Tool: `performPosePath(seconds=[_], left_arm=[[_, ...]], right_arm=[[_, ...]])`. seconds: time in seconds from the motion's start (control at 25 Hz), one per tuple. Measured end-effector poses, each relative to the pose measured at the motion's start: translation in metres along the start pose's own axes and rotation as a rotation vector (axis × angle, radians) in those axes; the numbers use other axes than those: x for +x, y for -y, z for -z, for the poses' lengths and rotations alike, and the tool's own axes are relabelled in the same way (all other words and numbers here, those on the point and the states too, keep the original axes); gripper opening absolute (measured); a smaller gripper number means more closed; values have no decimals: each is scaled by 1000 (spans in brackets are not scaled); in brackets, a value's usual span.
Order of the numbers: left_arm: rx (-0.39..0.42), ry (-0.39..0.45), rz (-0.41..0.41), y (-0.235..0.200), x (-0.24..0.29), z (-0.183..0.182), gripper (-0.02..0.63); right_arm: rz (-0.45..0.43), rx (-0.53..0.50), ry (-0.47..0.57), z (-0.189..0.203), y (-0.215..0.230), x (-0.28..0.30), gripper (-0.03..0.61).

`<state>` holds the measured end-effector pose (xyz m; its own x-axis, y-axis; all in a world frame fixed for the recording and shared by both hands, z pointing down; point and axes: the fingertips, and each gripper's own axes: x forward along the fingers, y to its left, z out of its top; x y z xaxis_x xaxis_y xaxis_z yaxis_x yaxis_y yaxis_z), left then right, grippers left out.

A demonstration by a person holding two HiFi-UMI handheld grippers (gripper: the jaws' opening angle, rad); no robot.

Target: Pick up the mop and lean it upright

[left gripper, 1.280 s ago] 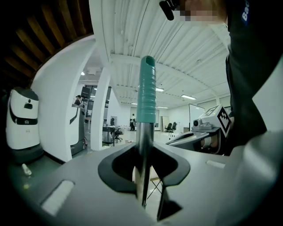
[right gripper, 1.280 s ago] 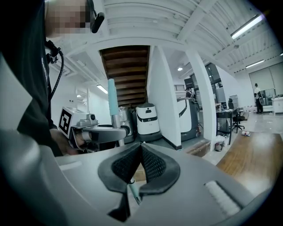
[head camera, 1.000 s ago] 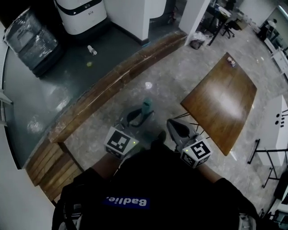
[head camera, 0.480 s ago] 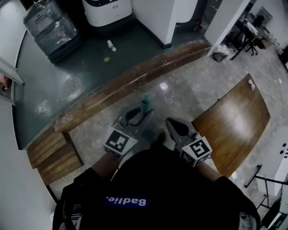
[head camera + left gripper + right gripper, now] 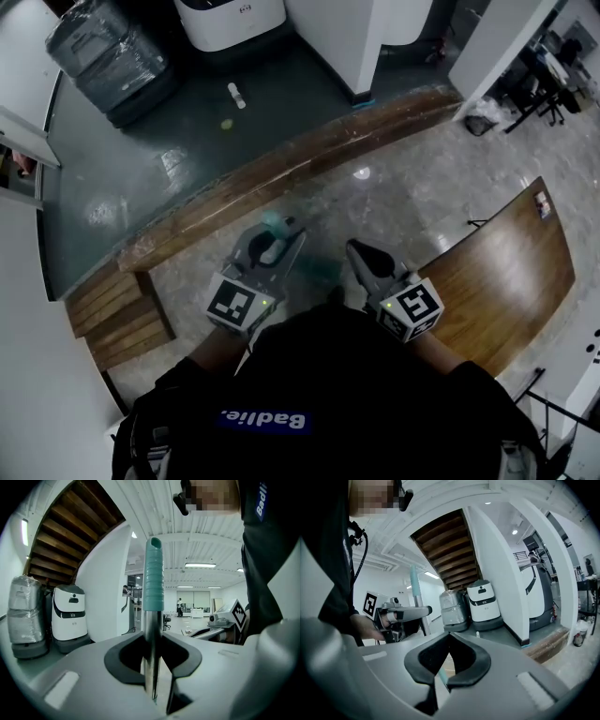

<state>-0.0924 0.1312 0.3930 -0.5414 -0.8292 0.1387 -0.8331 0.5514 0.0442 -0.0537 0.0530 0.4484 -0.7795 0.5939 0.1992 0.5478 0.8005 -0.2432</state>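
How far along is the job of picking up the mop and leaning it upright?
Done: the mop handle is picked up, clamped upright in the left hand-held gripper. In hand: it is held out in open space, its teal grip clear of the white pillar. Left: resting it against a support and letting go.
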Motion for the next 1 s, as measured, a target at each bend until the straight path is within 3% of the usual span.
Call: performPosePath(seconds=[0.2,0.52,0.76,1.0], left_arm=[[10,9,-29,-9,45,-13,107],[57,37,13,-10,93,-47,107],[58,53,86,-20,125,-47,107],[31,60,179,-59,151,-46,106]], right_arm=[[-13,-2,14,-12,43,6,5],[28,-36,89,-47,85,8,5],[74,-25,79,-50,107,24,5],[135,-53,43,-57,126,65,5]])
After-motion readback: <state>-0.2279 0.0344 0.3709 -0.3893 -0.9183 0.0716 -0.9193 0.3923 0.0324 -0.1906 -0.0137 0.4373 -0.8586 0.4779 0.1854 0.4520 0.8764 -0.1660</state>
